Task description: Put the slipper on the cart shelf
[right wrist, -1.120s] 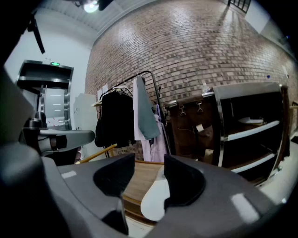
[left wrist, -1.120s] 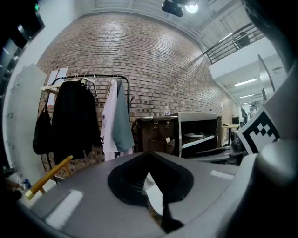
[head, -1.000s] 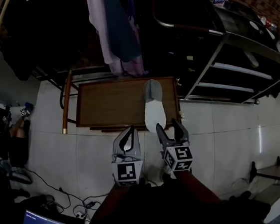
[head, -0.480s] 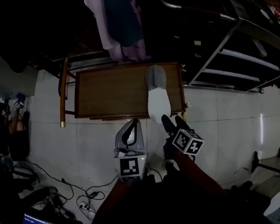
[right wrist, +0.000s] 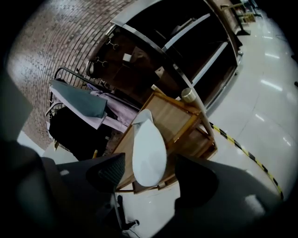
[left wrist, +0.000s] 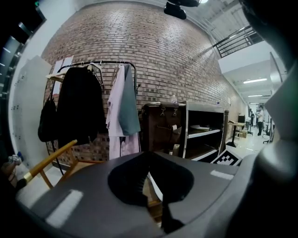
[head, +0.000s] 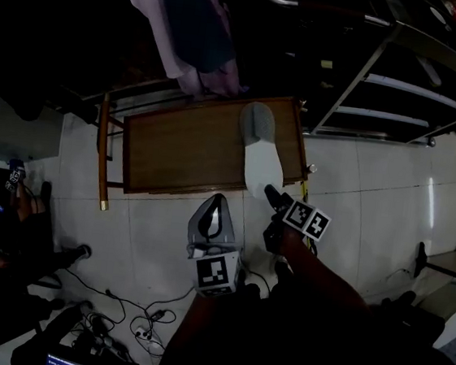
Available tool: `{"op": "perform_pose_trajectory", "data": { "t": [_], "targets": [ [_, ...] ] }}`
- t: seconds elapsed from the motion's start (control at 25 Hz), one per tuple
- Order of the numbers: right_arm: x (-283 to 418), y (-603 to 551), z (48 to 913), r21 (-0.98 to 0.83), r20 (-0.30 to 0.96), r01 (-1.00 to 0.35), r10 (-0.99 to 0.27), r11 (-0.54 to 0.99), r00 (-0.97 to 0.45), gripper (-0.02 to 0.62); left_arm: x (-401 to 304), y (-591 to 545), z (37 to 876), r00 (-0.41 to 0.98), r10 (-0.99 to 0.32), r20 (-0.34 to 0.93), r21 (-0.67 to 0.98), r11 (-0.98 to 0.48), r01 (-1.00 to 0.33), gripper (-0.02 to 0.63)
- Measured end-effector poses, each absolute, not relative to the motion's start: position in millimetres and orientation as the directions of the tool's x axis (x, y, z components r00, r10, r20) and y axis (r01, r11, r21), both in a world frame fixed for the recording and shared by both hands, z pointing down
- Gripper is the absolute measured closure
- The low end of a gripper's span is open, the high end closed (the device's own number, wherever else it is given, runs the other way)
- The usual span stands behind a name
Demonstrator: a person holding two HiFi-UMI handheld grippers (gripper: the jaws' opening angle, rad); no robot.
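The slipper (head: 260, 153), a white oval with a grey toe, lies along the right end of a low wooden tabletop (head: 182, 152), its heel overhanging the near edge. The right gripper (right wrist: 150, 173) hovers just off that heel. Its jaws stand wide, having just been opening, and the heel shows between them untouched. The left gripper (head: 216, 202) hangs beside it over pale floor tiles (head: 374, 194), jaws together on nothing. The metal cart (head: 402, 87), with open shelves, stands just right of the tabletop. Hanging clothes (head: 188, 34) crowd behind, against a brick wall (left wrist: 153, 56).

dim, underexposed head view; gripper views bright, fisheye-warped.
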State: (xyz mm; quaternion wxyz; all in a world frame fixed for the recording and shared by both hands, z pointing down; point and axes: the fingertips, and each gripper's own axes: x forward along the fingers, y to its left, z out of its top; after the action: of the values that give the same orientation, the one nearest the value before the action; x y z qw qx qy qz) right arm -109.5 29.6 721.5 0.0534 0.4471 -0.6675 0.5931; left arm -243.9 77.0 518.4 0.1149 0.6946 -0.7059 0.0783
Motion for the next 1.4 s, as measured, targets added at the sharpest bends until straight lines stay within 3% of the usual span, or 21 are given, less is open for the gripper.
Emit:
{"op": "perform_pose_trajectory", "data": {
  "t": [0.52,0.8,0.96,1.2,1.4],
  "targets": [
    [-119.7,21.6,760.2,-0.76,0.63,-0.608,-0.489,-0.231,-0.603,0.276,-245.9,73.1,513.6,-0.033,-0.959,0.281,0.049,0.048,-0.998,0.589],
    [-120.5,20.9,763.4,-0.771,0.62,-0.598,-0.476,-0.221,-0.624,0.365,-246.7,72.9,512.8,-0.037,-0.958,0.285,0.043,0.051,-0.998,0.589],
    [-123.1,18.2,756.8,-0.776,0.609,-0.599,-0.478,-0.197,-0.632,0.467,-246.2,74.3,511.7,-0.035,-0.958,0.285,0.033,0.047,-0.998,0.589],
    [-128.8,18.8,745.6,-0.78,0.595,-0.61,-0.471,-0.143,-0.651,0.515,-247.0,76.3,513.8,-0.043,-0.955,0.293,0.031,0.054,-0.998,0.589],
    [-128.5,20.9,723.3,-0.728,0.592,-0.685,-0.478,0.028,-0.648,0.546,-242.0,76.6,515.1,-0.038,-0.956,0.29,0.029,0.049,-0.998,0.591]
  ]
}}
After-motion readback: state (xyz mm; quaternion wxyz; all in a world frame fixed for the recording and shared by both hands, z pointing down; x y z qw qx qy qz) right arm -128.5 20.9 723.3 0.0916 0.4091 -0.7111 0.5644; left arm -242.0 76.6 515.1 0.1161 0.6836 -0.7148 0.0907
